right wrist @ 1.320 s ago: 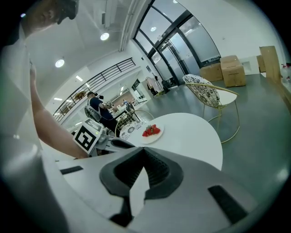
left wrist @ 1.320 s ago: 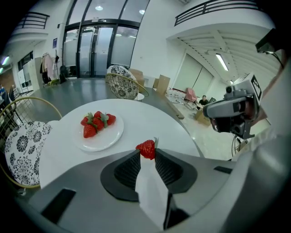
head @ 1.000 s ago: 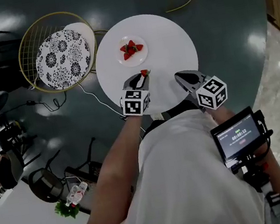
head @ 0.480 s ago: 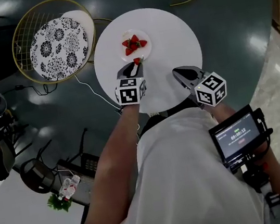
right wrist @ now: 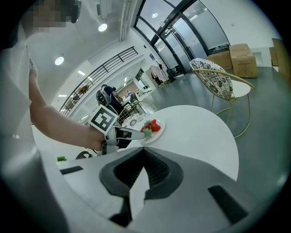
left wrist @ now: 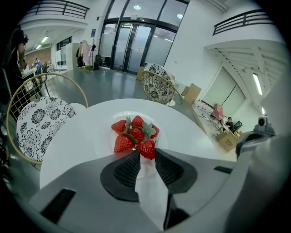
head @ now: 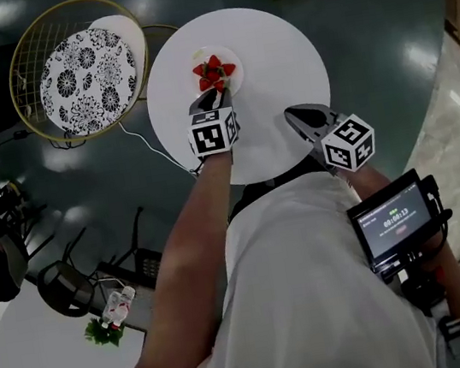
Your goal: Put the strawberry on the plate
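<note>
Over on the left a wire chair (head: 78, 73) with a patterned cushion is sitting beside the round white tabletop (head: 271, 60), taking no part in this. The left claw (head: 214, 96) is what has been changing. A moment ago it was hovering over the near part of the tabletop, short of the plate (head: 224, 50). Now it is reaching in over the plate's near rim, tipped downward. It is still pinching the strawberry (left wrist: 147, 149) between its tips, the jaws parted only as far as the fruit is keeping them. To my eye the carrying is all but over, and lowering and letting go are what is remaining. The plate is already holding a small heap of strawberries (left wrist: 132, 132), bunched in its middle with their green tops showing. The held one is hanging right against the near side of that heap, though I cannot tell whether it is touching. Further right, the right claw (head: 291, 114) is waiting over the near edge of the tabletop, well apart from the plate, its jaws closed together on nothing.
</note>
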